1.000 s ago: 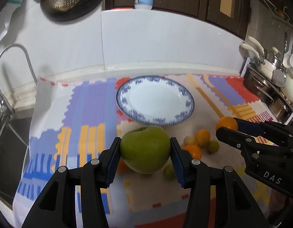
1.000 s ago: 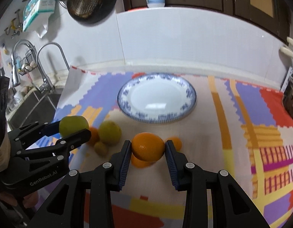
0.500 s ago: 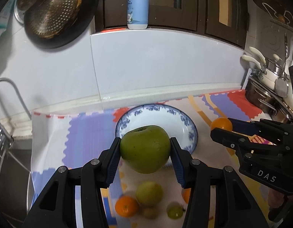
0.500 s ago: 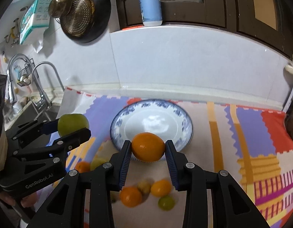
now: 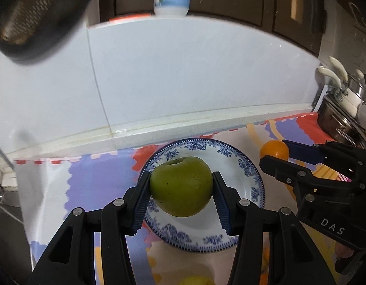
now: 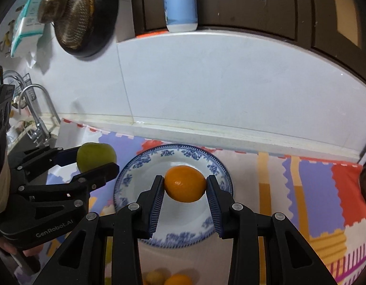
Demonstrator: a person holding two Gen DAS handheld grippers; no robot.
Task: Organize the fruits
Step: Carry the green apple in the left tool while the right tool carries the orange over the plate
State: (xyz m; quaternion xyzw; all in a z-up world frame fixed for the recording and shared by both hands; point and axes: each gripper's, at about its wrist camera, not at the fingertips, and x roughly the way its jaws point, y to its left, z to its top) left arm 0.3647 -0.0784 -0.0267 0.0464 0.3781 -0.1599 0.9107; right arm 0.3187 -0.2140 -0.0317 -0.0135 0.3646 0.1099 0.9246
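My left gripper [image 5: 181, 187] is shut on a large green apple [image 5: 181, 186] and holds it above the blue-rimmed white plate [image 5: 250, 166]. My right gripper [image 6: 185, 184] is shut on an orange [image 6: 185, 183] and holds it above the same plate [image 6: 126, 182]. In the left wrist view the right gripper [image 5: 275, 153] with its orange [image 5: 273, 149] is at the right of the plate. In the right wrist view the left gripper [image 6: 97, 160] with the apple [image 6: 95, 154] is at the plate's left. Nothing lies on the plate.
The plate rests on a colourful mat [image 6: 320, 190] by the white tiled wall. Other fruits lie on the mat near me [image 6: 168, 279], [image 5: 194, 280]. A sink tap [image 6: 38, 116] is at the left, pots [image 5: 342, 109] at the right. A blue bottle [image 6: 180, 2] stands on the ledge above.
Both grippers have moved forward with their fruit, from above the loose fruits to above the plate. The loose fruits have slid to the bottom edge of both views.
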